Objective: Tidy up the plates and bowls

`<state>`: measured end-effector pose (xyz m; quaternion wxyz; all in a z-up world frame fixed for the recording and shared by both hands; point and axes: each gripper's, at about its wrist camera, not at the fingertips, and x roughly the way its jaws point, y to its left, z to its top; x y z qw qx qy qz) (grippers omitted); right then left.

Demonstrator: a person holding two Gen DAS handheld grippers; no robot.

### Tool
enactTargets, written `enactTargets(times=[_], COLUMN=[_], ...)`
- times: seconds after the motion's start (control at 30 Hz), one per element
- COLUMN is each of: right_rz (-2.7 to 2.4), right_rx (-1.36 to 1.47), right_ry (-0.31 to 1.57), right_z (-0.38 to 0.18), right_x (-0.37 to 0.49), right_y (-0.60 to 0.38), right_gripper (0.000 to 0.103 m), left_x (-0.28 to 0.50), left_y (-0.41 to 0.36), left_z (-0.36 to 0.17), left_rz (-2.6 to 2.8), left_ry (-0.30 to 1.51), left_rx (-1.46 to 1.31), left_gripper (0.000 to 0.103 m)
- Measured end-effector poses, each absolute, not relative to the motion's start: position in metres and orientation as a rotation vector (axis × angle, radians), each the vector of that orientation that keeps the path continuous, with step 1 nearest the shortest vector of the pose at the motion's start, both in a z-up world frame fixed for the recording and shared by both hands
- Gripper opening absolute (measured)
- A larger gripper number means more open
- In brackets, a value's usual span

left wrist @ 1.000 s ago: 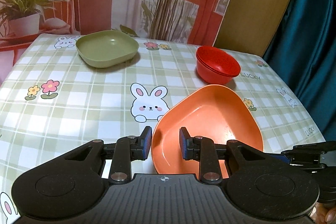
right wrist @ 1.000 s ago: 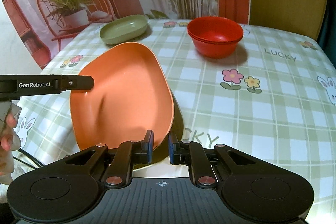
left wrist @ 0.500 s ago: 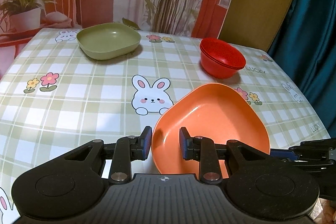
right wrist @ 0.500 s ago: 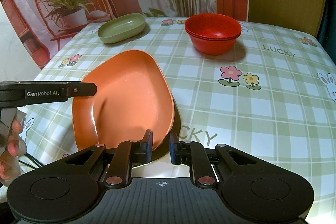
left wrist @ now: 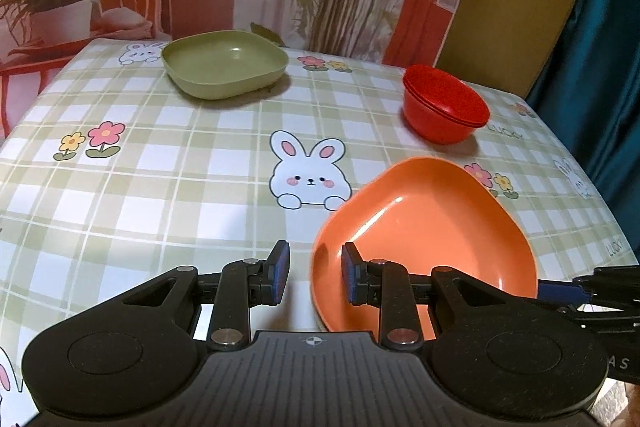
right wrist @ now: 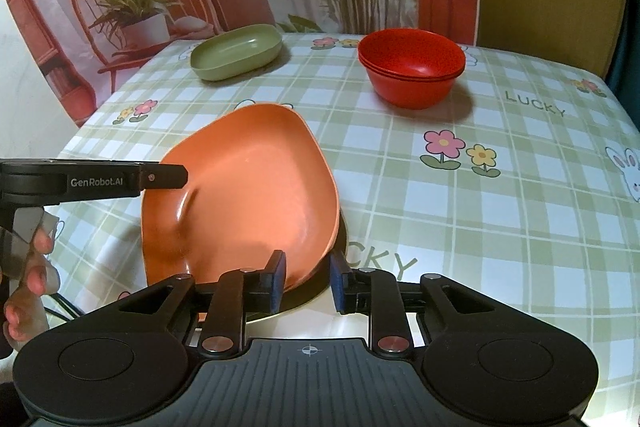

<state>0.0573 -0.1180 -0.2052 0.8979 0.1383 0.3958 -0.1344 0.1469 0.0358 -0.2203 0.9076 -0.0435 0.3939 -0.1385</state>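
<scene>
An orange plate [left wrist: 432, 231] is held tilted at the table's near right edge. My left gripper [left wrist: 314, 273] is open, its jaws straddling the plate's left rim with gaps on both sides. My right gripper [right wrist: 308, 281] has its jaws around the plate's [right wrist: 248, 187] near rim; a gap shows beside the right pad, so its hold is unclear. A green plate [left wrist: 226, 63] sits at the far left, also in the right wrist view [right wrist: 236, 51]. A stack of red bowls [left wrist: 444, 107] stands at the far right, also in the right wrist view [right wrist: 412, 71].
The table has a green checked cloth [left wrist: 160, 179] with bunnies and flowers. A printed backdrop and a teal curtain [left wrist: 600, 27] stand behind. The left gripper's finger [right wrist: 120, 179] and the person's hand [right wrist: 28, 275] show at the left of the right wrist view.
My left gripper's jaws have spread wider around the plate's rim. My right gripper's jaws have also widened. The orange plate has tipped lower toward the table.
</scene>
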Motion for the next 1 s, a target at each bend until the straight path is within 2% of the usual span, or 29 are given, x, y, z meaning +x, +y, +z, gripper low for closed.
enactTargets(times=[0.37, 0.8, 1.0], right_rz=[-0.350, -0.363, -0.354], right_rx=[0.255, 0.325, 0.345], right_ry=[0.770, 0.816, 0.772], right_z=[-0.196, -0.222, -0.215], right_x=[0.060, 0.066, 0.062], right_y=[-0.136, -0.150, -0.152], right_gripper=[0.028, 0.028, 0.028], left_x=[0.147, 0.148, 0.148], left_y=[0.037, 0.034, 0.036], left_z=[-0.223, -0.225, -0.223], left_rz=[-0.270, -0.274, -0.277], left_ry=[0.816, 0.811, 0.803], left_rx=[-0.092, -0.103, -0.116], left_gripper=[0.029, 0.029, 0.029])
